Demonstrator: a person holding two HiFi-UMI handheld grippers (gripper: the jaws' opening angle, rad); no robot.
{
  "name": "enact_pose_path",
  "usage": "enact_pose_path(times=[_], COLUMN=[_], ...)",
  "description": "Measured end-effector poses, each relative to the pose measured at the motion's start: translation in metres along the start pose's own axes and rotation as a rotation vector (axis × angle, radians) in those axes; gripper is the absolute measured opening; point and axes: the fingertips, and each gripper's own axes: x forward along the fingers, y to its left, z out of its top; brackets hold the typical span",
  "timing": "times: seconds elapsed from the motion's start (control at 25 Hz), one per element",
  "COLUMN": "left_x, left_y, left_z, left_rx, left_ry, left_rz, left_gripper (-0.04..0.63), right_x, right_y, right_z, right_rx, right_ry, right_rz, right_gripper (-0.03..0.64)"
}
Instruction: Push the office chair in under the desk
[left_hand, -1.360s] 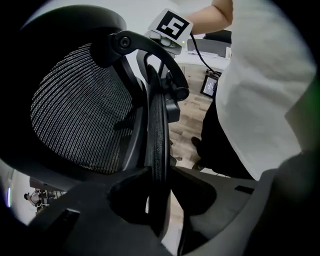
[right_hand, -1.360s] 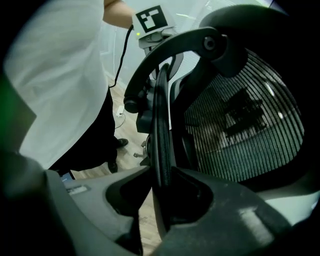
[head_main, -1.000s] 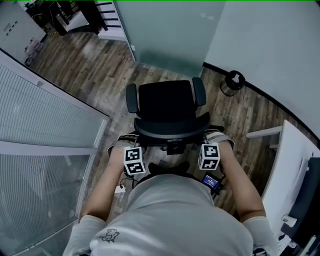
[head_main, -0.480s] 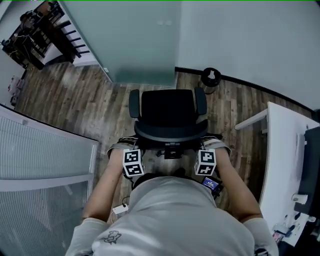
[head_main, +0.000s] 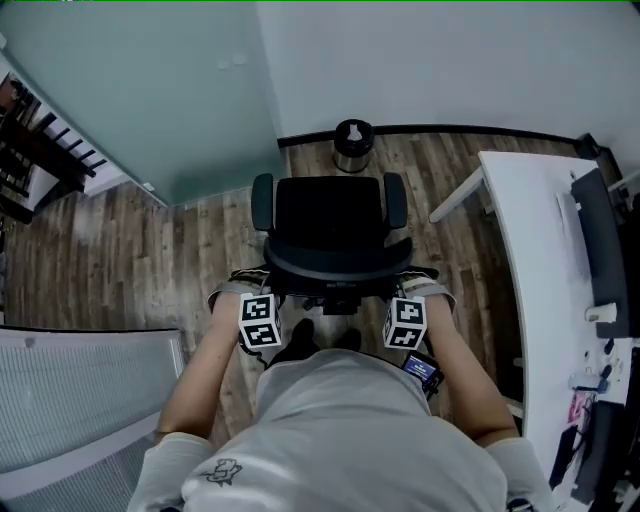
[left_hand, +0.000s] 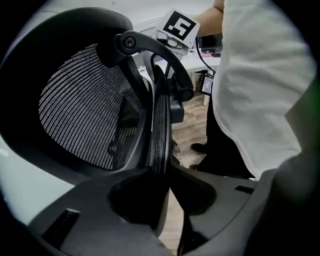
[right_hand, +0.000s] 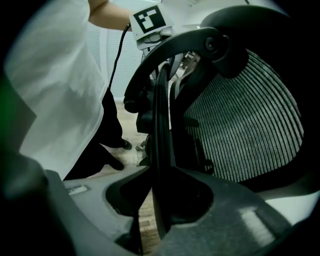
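Note:
The black office chair (head_main: 330, 215) stands right in front of me, its mesh backrest (left_hand: 85, 120) facing me. My left gripper (left_hand: 162, 172) is shut on the left edge of the backrest frame (left_hand: 159, 125). My right gripper (right_hand: 159, 175) is shut on the right edge of that frame (right_hand: 161, 115). In the head view the two marker cubes (head_main: 260, 322) (head_main: 405, 324) sit at either side of the backrest's curved rim. The white desk (head_main: 530, 260) runs down the right side, to the right of the chair.
A small round bin (head_main: 352, 145) stands against the wall behind the chair. A dark monitor (head_main: 600, 250) and small items lie on the desk. A frosted glass partition (head_main: 120, 110) closes the left side. A white desk leg (head_main: 455, 205) slants out near the chair's right armrest.
The chair and I have swung round to the right: the desk now fills the right side and the bin has shifted left. Both grippers stay clamped on the backrest.

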Motion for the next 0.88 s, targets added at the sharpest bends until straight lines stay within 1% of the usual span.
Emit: enact_pose_path(times=[0.28,0.48,0.76,0.88], left_x=[0.021,0.038,0.054,0.06], left_y=[0.036,0.057,0.07,0.072], left_z=[0.038,0.064,0.111,0.133], left_rx=[0.205,0.373,0.587,0.669], left_ry=[-0.095,-0.133,-0.189,-0.201], left_rz=[-0.064,-0.103,-0.173,-0.194], left_gripper=[0.11,0.11,0.11,0.11], right_x=[-0.009,-0.017,-0.034,-0.041], right_y=[0.011,0.026,0.051,0.063], right_z=[-0.033,-0.052,-0.071,-0.082], right_rx=[0.219,0.378,0.598,0.672], right_ry=[0.082,0.145,0.213,0.242], right_rz=[-0.049,-0.091,-0.13,-0.164], right_gripper=[0.109,0.107,0.107,0.107])
